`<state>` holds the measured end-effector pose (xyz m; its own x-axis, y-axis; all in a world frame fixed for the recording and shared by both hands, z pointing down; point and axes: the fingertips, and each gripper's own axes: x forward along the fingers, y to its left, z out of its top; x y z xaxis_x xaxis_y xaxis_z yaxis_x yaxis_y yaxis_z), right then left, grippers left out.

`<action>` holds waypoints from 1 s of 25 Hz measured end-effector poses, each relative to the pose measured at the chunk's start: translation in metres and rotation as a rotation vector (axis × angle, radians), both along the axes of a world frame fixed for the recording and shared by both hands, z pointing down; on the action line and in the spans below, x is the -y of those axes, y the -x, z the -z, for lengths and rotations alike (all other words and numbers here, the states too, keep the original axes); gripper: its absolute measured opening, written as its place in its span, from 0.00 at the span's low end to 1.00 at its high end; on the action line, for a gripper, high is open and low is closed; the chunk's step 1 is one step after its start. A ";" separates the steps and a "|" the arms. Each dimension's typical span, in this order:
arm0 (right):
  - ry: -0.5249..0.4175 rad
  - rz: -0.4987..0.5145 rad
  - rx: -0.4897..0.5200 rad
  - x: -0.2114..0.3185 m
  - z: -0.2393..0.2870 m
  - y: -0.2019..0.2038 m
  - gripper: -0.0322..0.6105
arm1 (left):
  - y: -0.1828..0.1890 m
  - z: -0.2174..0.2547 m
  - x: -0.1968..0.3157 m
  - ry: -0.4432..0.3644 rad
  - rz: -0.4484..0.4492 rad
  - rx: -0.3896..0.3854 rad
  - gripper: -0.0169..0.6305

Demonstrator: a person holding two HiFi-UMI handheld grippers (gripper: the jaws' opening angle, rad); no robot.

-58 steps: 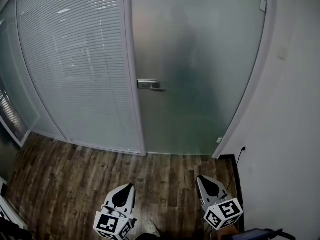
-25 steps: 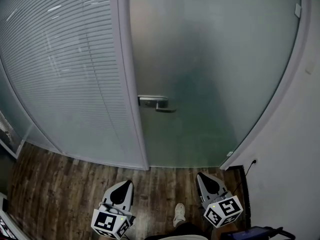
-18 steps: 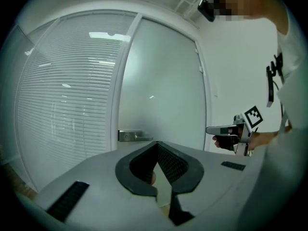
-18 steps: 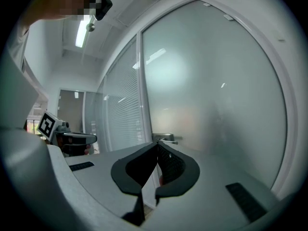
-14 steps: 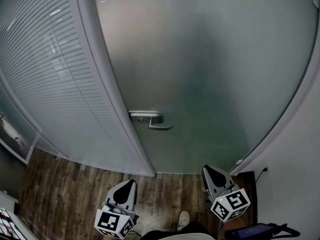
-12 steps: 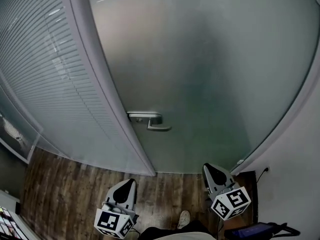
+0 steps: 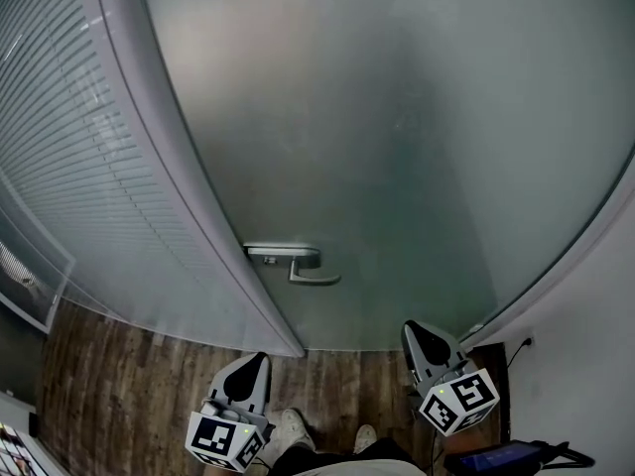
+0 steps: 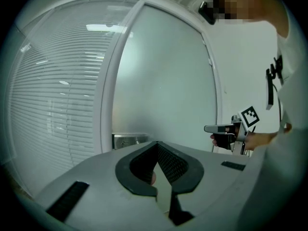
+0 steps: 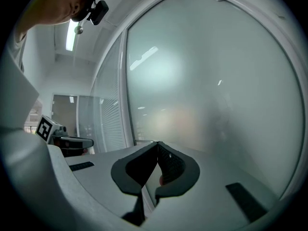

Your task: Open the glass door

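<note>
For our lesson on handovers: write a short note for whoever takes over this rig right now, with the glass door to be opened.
Left tool: jaws together, empty, held low, short of the door.
Right tool: jaws together, empty, also short of the door.
Glass door: looks shut; its lever handle is at the left edge, untouched.
Done: nothing on the door yet.
Left: reach the handle, press it, open the door.

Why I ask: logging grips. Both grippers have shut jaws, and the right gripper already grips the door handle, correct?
No. The jaws are shut, but the right gripper grips nothing; the head view shows it short of the door handle.
</note>
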<state>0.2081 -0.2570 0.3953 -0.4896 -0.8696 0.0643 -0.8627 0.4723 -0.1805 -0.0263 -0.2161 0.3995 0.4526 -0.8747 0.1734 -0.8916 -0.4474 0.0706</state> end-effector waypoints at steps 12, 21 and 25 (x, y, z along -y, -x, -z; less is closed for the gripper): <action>-0.014 -0.141 -0.059 0.044 0.007 0.092 0.05 | 0.085 -0.016 0.086 -0.004 -0.169 -0.067 0.02; 0.002 -0.133 -0.110 0.065 -0.017 0.111 0.05 | 0.113 -0.036 0.105 0.003 -0.168 -0.081 0.02; 0.019 -0.082 -0.156 0.082 -0.013 0.105 0.05 | 0.107 -0.028 0.108 0.009 -0.136 -0.078 0.02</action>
<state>0.1029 -0.3386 0.4081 -0.4000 -0.9039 0.1513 -0.9164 0.3972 -0.0496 -0.1336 -0.3240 0.4274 0.5794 -0.8028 0.1408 -0.8143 -0.5627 0.1424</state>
